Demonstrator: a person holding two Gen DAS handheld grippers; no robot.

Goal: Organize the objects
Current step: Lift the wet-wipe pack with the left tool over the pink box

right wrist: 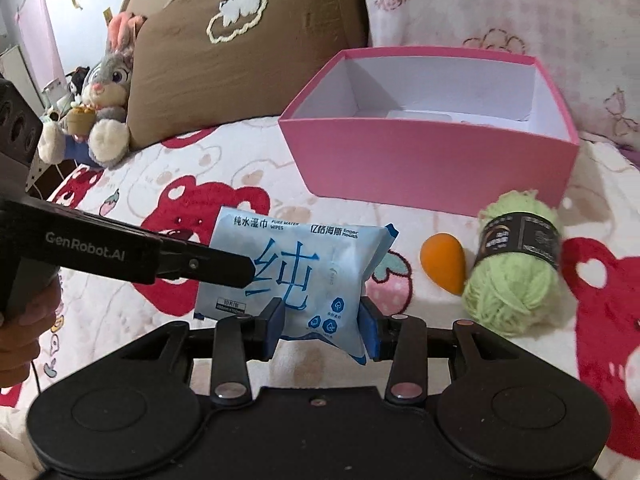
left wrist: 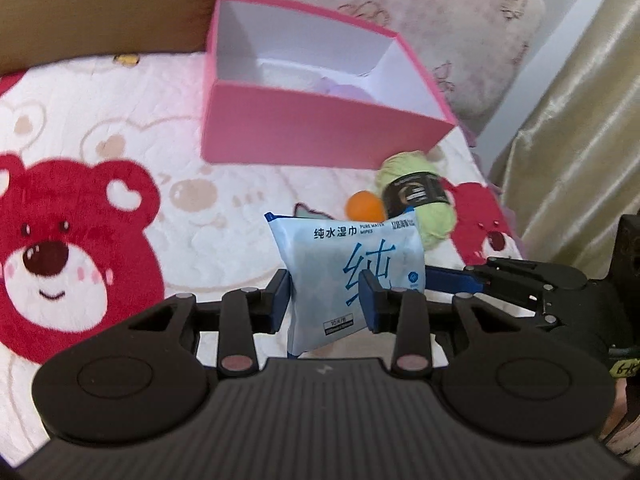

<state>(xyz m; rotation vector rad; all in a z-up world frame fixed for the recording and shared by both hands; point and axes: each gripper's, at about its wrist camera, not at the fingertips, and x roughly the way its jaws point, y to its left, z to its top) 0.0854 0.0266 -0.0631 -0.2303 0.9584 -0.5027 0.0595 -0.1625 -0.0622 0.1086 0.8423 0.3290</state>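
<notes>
A light blue pack of wet wipes [left wrist: 344, 276] is held off the bed between both grippers. My left gripper [left wrist: 326, 300] is shut on its one end, and in the right wrist view it reaches in from the left [right wrist: 240, 272]. My right gripper [right wrist: 322, 330] is shut on the other end of the pack [right wrist: 304, 276]; its arm shows at the right of the left wrist view. The open pink box [left wrist: 316, 136] stands behind, also seen in the right wrist view [right wrist: 432, 160], with pale items on its floor.
A green yarn ball [right wrist: 512, 276] with a black label and an orange egg-shaped sponge [right wrist: 444, 260] lie on the bear-print blanket [left wrist: 100, 152] before the box. A brown pillow [right wrist: 240, 52] and a plush rabbit [right wrist: 104, 100] sit at the back left. A curtain [left wrist: 576, 120] hangs at the right.
</notes>
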